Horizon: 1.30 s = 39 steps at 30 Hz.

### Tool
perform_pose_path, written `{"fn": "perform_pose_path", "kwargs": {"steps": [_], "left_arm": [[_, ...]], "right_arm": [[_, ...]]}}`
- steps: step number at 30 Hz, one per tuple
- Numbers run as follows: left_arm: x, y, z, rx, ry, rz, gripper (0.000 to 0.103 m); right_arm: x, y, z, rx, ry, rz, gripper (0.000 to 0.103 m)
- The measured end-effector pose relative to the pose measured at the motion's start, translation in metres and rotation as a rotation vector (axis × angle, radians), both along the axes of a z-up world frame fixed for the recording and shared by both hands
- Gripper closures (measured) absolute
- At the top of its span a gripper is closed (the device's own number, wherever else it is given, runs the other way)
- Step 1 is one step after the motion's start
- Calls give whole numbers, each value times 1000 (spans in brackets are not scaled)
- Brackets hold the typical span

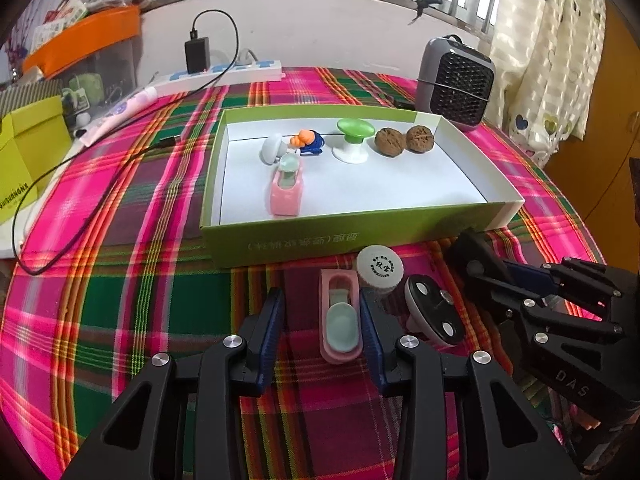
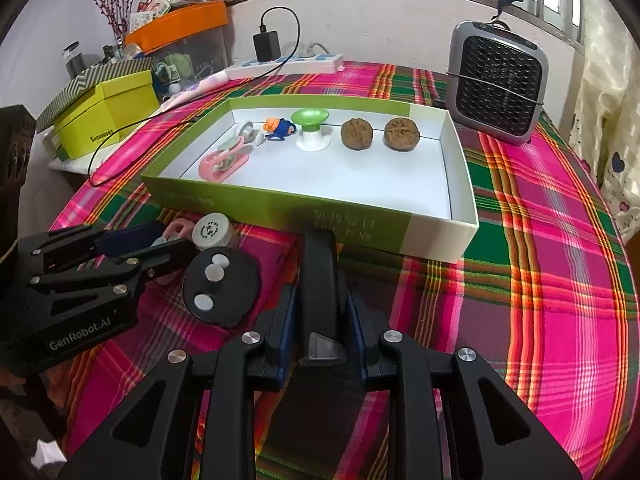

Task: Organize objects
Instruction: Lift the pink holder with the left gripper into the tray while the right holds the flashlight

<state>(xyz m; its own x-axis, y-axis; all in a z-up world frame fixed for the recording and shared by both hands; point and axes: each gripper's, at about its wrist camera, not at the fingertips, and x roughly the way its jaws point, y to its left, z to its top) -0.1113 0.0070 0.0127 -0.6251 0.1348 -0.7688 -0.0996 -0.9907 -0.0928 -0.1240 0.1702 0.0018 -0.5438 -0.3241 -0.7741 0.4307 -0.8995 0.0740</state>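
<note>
Pink clip [image 1: 340, 320] between open left tool [image 1: 322, 322] fingers

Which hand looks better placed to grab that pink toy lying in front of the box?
Left. The left gripper is open with the pink toy already between its fingers, touching the right one. The right gripper is shut on a black object, so it is occupied.

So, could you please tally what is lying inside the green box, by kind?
Walnuts: 2
Pink clip: 1
Green-topped white stand: 1
Blue-and-orange toy: 1
White rounded piece: 1
Total: 6
</note>
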Motion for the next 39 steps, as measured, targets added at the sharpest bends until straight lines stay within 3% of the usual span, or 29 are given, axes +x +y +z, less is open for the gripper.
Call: {"fn": "perform_pose_path", "kwargs": {"steps": [8, 39], "left_arm": [[-2, -4, -1, -23, 5, 25, 87], [7, 3, 15, -49, 54, 20, 87]], "right_arm": [[0, 0, 0, 1, 0, 0, 78], [5, -1, 10, -23, 21, 12, 78]]}}
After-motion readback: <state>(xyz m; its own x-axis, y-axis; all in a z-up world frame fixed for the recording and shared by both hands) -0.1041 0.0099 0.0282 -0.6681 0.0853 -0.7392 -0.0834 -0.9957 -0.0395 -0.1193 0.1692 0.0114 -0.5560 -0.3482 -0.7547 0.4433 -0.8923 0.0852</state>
